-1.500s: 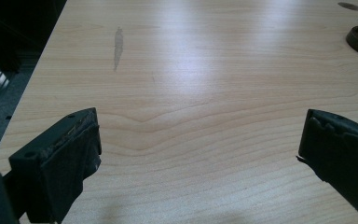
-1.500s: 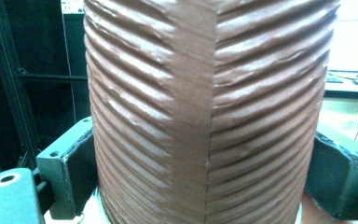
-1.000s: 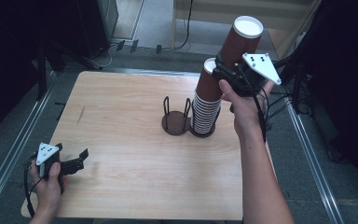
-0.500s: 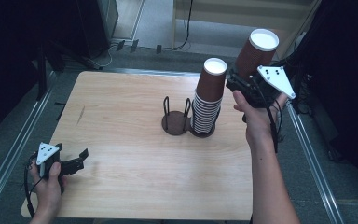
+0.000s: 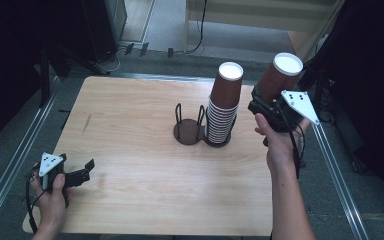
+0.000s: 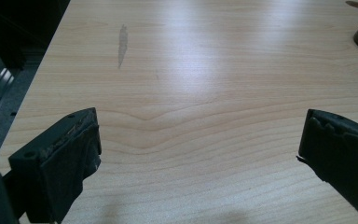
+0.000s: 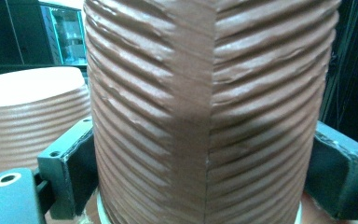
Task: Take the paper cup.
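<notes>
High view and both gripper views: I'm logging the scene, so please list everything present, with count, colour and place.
held paper cup: one, brown, upside down, clamped in the right gripper, right of the stack
cup stack: one, brown, upside down, table centre-right
wire cup holder: one, dark, just left of the stack
table: one, light wood
left gripper: one, black, jaws apart, low at the table's near-left corner
right gripper: one, black, raised beyond the table's right edge

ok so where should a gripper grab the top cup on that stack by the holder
Grip the top cup around its ribbed side wall, above the rims of the stack, coming in level from the open right side. It sits upside down, base up, so only the wall offers opposing faces, and the wire holder crowds the left.
</notes>
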Tool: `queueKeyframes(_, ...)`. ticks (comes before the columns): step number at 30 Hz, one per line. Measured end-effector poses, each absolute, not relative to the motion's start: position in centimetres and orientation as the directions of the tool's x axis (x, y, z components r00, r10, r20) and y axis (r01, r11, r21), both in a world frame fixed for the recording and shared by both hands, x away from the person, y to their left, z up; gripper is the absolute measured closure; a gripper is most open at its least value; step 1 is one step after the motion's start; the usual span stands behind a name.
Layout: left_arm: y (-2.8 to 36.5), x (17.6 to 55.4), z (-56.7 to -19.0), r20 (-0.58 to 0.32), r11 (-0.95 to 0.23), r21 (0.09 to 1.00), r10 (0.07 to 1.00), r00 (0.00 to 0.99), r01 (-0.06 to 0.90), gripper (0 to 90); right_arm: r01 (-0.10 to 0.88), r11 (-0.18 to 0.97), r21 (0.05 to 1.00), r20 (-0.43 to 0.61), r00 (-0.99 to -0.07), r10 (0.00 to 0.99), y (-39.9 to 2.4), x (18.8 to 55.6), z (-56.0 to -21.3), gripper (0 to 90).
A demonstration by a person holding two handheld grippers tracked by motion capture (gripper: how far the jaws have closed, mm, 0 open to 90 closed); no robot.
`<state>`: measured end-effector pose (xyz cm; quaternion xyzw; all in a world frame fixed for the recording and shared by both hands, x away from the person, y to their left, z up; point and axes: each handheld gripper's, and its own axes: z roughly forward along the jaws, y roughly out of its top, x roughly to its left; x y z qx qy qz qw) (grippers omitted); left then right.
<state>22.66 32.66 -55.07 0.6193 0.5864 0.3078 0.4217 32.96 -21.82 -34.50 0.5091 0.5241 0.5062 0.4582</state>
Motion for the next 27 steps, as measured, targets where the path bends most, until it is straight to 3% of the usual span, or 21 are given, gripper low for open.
queueKeyframes(27,32.3,22.9,-55.1,-0.086,0.015,0.872,0.989,0.122,0.489,0.0,0.138,-0.022,0.99,0.028,-0.04,0.999,-22.2,27.8,-42.9,9.8)
